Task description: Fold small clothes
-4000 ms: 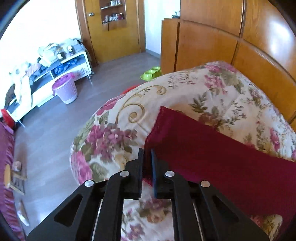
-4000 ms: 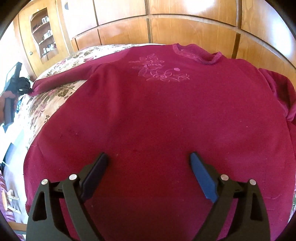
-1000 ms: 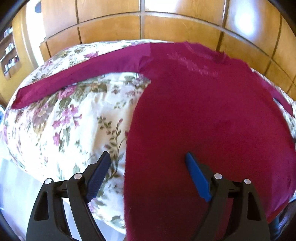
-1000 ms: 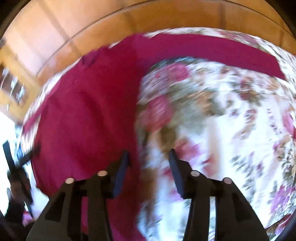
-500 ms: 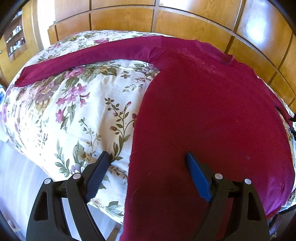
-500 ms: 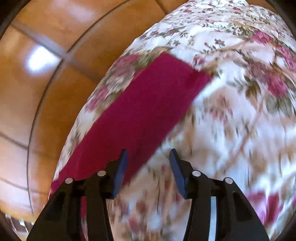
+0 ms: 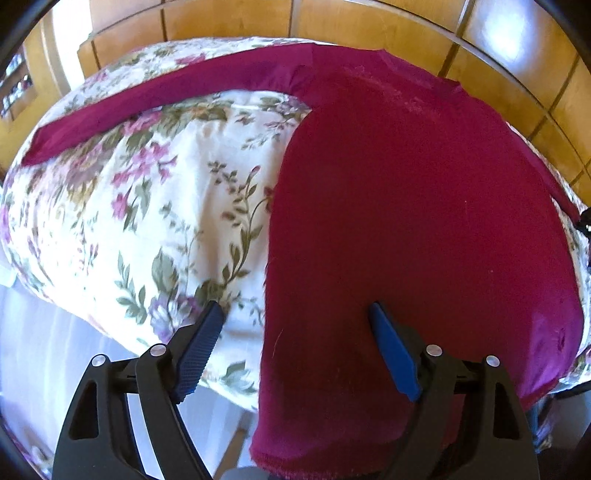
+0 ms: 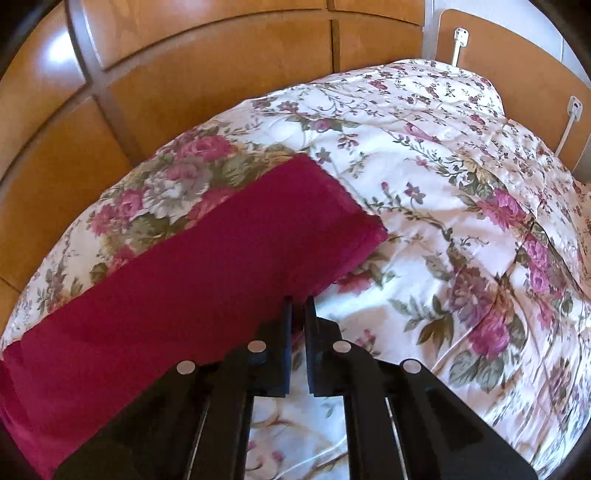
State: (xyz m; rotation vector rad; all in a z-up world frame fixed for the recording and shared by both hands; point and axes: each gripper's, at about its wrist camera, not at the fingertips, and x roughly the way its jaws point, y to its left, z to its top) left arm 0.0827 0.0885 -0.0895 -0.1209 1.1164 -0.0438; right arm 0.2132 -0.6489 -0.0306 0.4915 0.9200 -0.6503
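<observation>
A dark red long-sleeved sweater (image 7: 406, 221) lies flat on a floral bedspread (image 7: 147, 221), one sleeve (image 7: 166, 96) stretched out to the left. My left gripper (image 7: 295, 314) is open above the sweater's lower left edge, holding nothing. In the right wrist view the other sleeve (image 8: 207, 266) lies across the bedspread (image 8: 461, 221). My right gripper (image 8: 298, 306) is closed at that sleeve's lower edge near the cuff; the jaws stand almost together and seem to pinch the fabric edge.
A wooden headboard (image 7: 369, 33) runs behind the bed and also shows in the right wrist view (image 8: 184, 74). The bed edge drops to the floor (image 7: 48, 350) at lower left. White cable clips (image 8: 572, 110) sit on a panel at far right.
My right gripper has closed from open and settled at the sleeve's edge near the cuff. My left gripper stays open and has shifted slightly over the sweater's lower edge.
</observation>
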